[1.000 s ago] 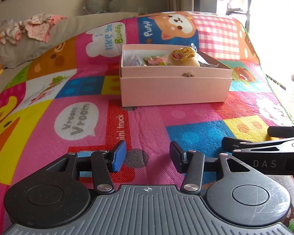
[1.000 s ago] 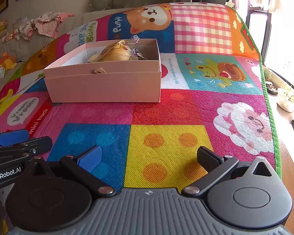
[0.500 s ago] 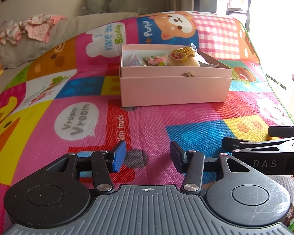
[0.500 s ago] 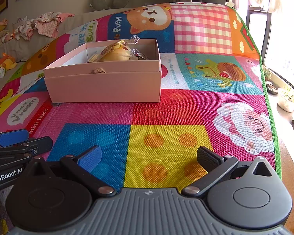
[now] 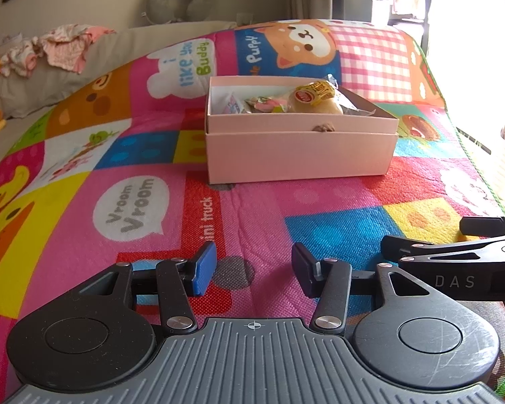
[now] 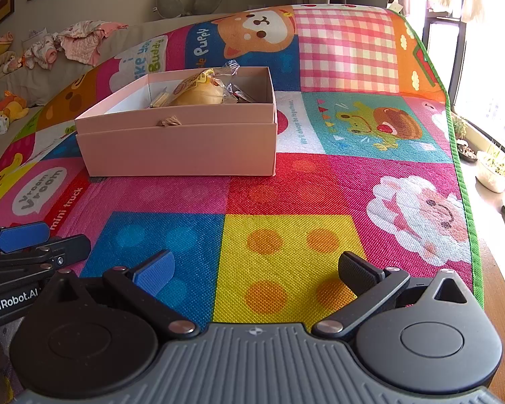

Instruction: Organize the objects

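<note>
Since nothing loose shows on the play mat [image 6: 286, 195] in either view, the sorting looks finished or nearly so, as far as these views reach. That bright cartoon mat covers the whole worktop, whose bare wooden edge shows at the right of the right wrist view. On it sits the pink box [image 5: 299, 158], open on top, and everything the task seems to concern is already inside it: a wrapped bun [image 5: 314, 101] with a red and yellow label lies toward the box's right end, and a few small snack packets [image 5: 256, 104] lie beside it toward the left. A small brown tab pokes from the front wall; I cannot tell what it is. What could remain is a lid or a last check, and no lid is in view.

Both tongs hang low over the near part of the mat, well apart from the box, which lies ahead of them. The left tongs [image 5: 254, 267] stand partly spread with nothing between the pads. The right tongs [image 6: 257, 271] stand wide apart, also empty. The box lies straight ahead of the left tongs and ahead to the left of the right ones.
</note>
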Available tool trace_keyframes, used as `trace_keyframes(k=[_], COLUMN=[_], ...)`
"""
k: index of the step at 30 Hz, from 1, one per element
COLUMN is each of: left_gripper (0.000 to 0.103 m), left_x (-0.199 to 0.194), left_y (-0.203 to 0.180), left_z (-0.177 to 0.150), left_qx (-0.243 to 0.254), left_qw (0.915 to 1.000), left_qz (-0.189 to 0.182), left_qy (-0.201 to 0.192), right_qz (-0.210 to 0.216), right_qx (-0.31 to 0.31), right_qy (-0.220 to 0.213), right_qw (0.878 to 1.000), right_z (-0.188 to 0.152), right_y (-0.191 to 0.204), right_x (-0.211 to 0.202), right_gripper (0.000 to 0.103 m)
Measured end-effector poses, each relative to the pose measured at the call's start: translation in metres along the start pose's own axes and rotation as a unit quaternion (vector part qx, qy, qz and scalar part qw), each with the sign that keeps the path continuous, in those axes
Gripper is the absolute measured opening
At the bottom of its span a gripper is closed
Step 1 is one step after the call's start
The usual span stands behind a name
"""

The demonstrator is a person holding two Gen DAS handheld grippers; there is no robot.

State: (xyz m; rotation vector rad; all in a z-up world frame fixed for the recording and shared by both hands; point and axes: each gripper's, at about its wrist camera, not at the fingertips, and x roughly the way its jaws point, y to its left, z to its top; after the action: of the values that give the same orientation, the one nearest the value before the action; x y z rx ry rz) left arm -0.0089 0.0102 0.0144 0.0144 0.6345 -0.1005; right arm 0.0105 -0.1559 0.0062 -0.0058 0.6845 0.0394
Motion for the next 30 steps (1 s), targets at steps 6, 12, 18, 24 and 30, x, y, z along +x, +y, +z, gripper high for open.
trace_keyframes(k=[6,12,18,24,30], left_gripper=[0.054,0.054,0.054,0.054,0.054], left_x=[-0.0002,-0.0002,-0.0001,0.0001,-0.0001], left_y=[0.0,-0.0001,0.0001,-0.0011,-0.0012], left_z=[-0.0002,-0.0001,-0.0001,0.0,0.0002], left_qx=[0.002,0.002,0.002,0.007,0.003], left_qw=[1.0,1.0,1.0,1.0,1.0], left_qz=[0.001,0.002,0.001,0.005,0.0], left_qy=[0.0,0.0,0.0,0.0,0.0], right_qz=[-0.001,-0.001,-0.001,-0.001,-0.001], right_qx=[0.0,-0.001,-0.001,-0.001,0.0], right_qy=[0.0,0.0,0.0,0.0,0.0], right_qw=[1.0,1.0,1.0,1.0,1.0], right_z=[-0.0002,-0.0003,-0.0004,-0.0005,-0.0005], right_y=[0.0001,0.0002,0.0002,0.0002,0.0002], right_x=[0.0001,0.0001,0.0001,0.0001,0.0001], right_gripper=[0.103,0.103,0.103,0.103,0.103])
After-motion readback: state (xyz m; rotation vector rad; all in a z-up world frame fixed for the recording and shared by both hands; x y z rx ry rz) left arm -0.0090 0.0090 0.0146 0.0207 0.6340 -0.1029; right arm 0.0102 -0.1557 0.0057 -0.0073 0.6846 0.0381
